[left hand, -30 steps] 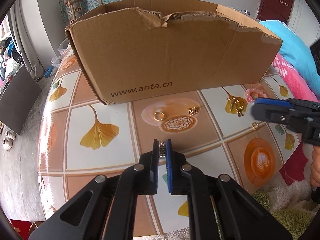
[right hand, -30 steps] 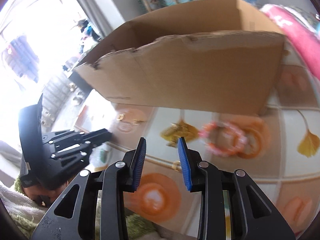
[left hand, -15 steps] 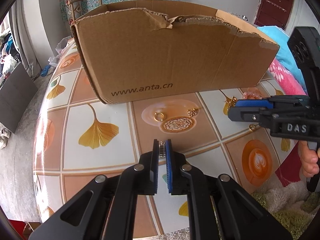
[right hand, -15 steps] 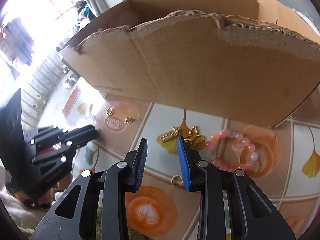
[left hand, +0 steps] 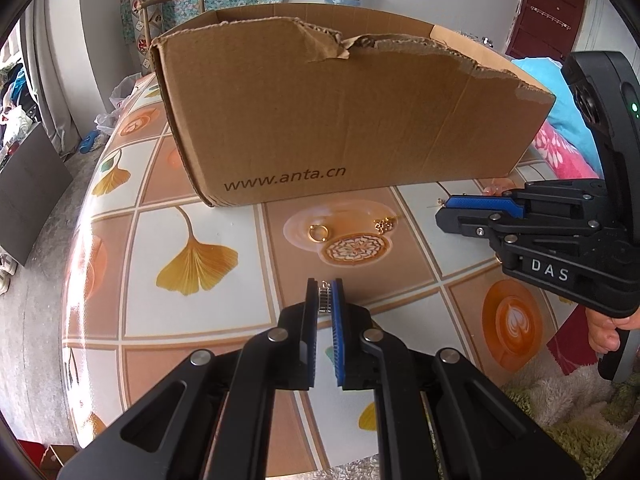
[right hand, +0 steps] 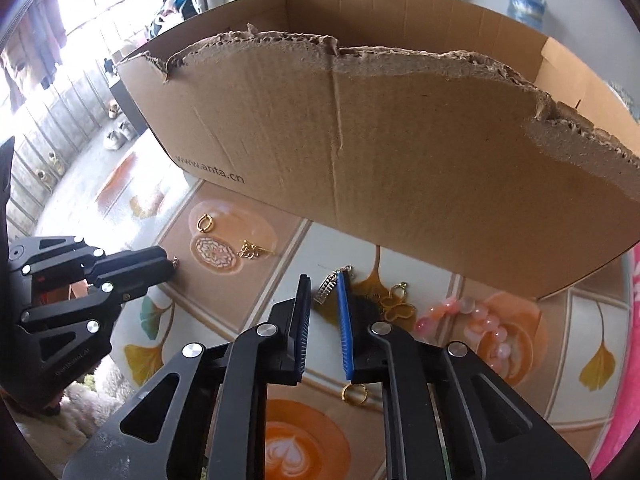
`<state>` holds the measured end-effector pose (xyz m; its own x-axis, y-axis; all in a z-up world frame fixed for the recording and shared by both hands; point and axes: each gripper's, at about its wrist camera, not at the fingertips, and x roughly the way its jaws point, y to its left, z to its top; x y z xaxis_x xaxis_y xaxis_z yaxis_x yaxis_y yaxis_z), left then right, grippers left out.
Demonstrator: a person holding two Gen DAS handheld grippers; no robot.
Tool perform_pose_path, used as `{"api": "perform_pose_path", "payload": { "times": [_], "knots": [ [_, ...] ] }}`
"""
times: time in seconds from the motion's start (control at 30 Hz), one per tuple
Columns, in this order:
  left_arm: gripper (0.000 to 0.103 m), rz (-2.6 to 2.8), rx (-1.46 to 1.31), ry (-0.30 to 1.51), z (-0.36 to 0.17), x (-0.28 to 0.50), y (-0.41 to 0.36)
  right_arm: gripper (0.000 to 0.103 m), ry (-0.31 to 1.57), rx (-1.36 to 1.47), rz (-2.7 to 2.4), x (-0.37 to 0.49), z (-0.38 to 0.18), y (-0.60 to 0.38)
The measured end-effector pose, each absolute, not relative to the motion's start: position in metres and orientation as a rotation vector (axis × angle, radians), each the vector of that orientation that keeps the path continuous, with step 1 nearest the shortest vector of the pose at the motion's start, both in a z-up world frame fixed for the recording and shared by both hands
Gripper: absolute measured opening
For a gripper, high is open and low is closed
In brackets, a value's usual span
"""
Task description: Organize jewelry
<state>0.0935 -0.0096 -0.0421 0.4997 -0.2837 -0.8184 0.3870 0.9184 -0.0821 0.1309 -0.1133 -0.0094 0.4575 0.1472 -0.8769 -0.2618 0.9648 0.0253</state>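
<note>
– On the glossy tabletop [left hand: 248, 344] printed with ginkgo leaves and coffee cups, what does the left gripper [left hand: 325, 292] hold?

– A small silver ladder-shaped charm [left hand: 325, 300], clamped between its nearly closed pads, above the tabletop in front of the torn brown cardboard box [left hand: 340, 120].

– And the right gripper [right hand: 322, 280]?

– Its jaws have just been closing but still stand apart. A second silver ladder-shaped pendant [right hand: 328, 290] lies on the tabletop between the fingertips, close against the blue right pad; the black left pad is clear of it. A person's hand [left hand: 608, 332] grips the handle at the frame's right edge.

– Where does the rest of the jewelry lie?

– All on the tabletop, just in front of the box. A gold ring [left hand: 318, 233] and a small gold filigree charm [left hand: 384, 225] sit on the printed saucer near the middle. A gold butterfly pendant [right hand: 396, 304] lies just beside the right gripper's blue pad, with a pink bead bracelet [right hand: 480, 320] next to it. A small gold hoop [right hand: 354, 394] rests nearer the camera, under the right gripper.

– Is anything in the box?

– Its inside is hidden from both views.
</note>
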Motion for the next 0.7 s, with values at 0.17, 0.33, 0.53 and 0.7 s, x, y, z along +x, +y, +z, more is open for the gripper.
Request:
{"api": "perform_pose_path", "payload": {
  "times": [0.17, 0.33, 0.53, 0.7],
  "knots": [
    [0.006, -0.407, 0.124, 0.961, -0.042, 0.092, -0.01, 0.0, 1.064, -0.1, 0.261, 0.124, -0.016, -0.114],
    [0.007, -0.407, 0.122, 0.954, -0.042, 0.091, -0.01, 0.0, 1.069, -0.038, 0.27, 0.122, -0.015, -0.123],
    [0.006, -0.414, 0.111, 0.945, -0.042, 0.088, -0.007, 0.0, 1.041, 0.003, 0.269, 0.114, -0.006, -0.134],
    [0.006, -0.41, 0.132, 0.947, -0.041, 0.088, -0.009, 0.0, 1.026, 0.043, 0.277, 0.11, -0.001, -0.141]
  ]
}}
